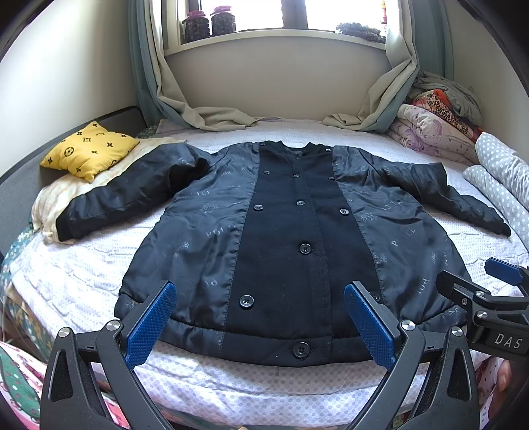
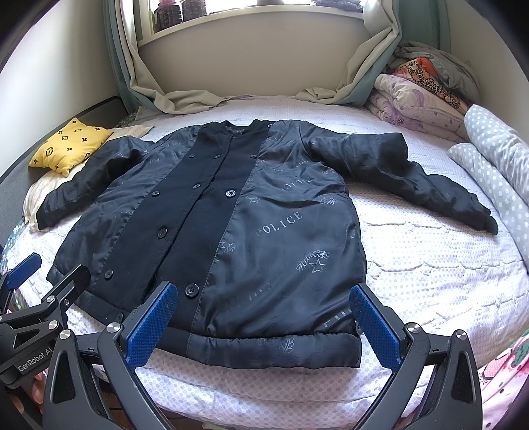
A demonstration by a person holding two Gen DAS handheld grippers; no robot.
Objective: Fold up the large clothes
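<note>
A yellow cushion (image 1: 90, 149) printed with black motifs sits at the bed's far left corner, on a cream folded blanket (image 1: 49, 205). The jacket's left-hand sleeve (image 1: 132, 193) lies over that blanket, its cuff pointing toward the bed's left edge.

The left gripper (image 1: 261, 327) hangs above the hem near the bed's near edge. Its jaws stand wide apart and grip nothing; the blue pads (image 1: 150, 325) are textured with a fine diamond grid, set in black arms.

The dark jacket (image 1: 291, 238) lies flat and spread out in the middle of the bed (image 1: 82, 274), front up. Its long axis runs from the hem at the near edge to the collar toward the window (image 1: 258, 16), sleeves stretched out to either side. A matte black woven panel with two rows of round buttons runs down the centre. On both sides is glossy, slightly wrinkled navy fabric printed with pale "POLICE" lettering, stars and laurel sprigs. The hem is a puffy padded band. The bedcover is white, quilted and dotted.

The right gripper (image 2: 264, 325) hovers over the hem's right part, jaws likewise wide open and empty. At the bed's right edge lie rolled grey polka-dot bedding (image 2: 496, 155) and folded floral quilts (image 2: 420, 99).
</note>
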